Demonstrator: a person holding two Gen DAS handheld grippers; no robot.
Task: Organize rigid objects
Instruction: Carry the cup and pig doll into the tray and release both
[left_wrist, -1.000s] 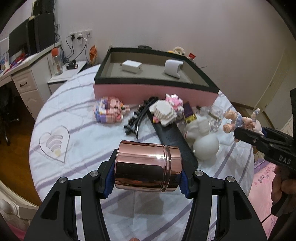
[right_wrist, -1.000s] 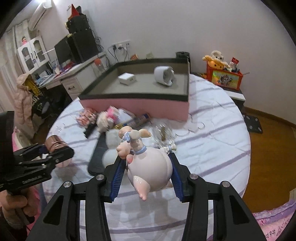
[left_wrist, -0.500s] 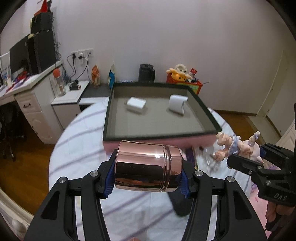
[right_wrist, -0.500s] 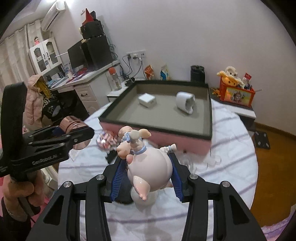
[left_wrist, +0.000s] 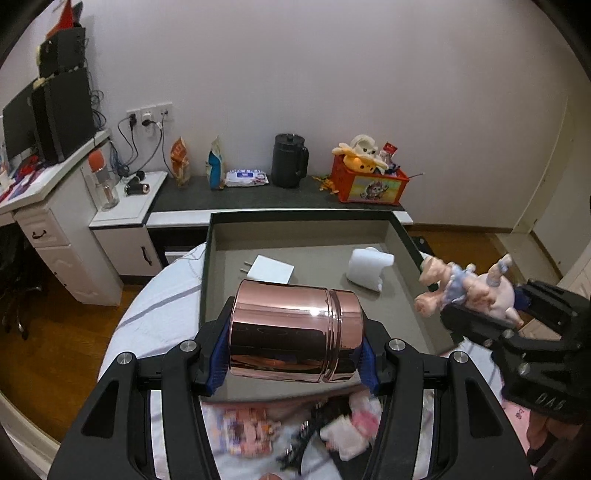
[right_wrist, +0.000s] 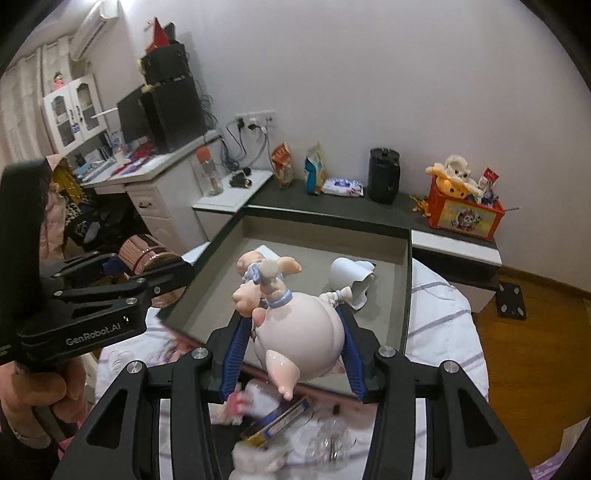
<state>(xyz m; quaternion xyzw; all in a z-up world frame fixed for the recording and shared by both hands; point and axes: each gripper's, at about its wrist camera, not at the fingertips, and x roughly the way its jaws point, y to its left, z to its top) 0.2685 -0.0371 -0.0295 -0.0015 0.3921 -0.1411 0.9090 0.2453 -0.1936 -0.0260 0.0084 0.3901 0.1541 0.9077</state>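
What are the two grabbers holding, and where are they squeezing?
The left gripper holds a shiny copper tin lying sideways, pinched at its two ends. The right gripper holds a pink pig figurine, squeezed on both sides of its round belly.

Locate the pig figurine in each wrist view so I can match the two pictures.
Left wrist: pig figurine at the right edge, clamped in the right gripper.
Right wrist: pig figurine at lower centre, between the blue pads.
Shared landmark: the white mug lying in the tray.
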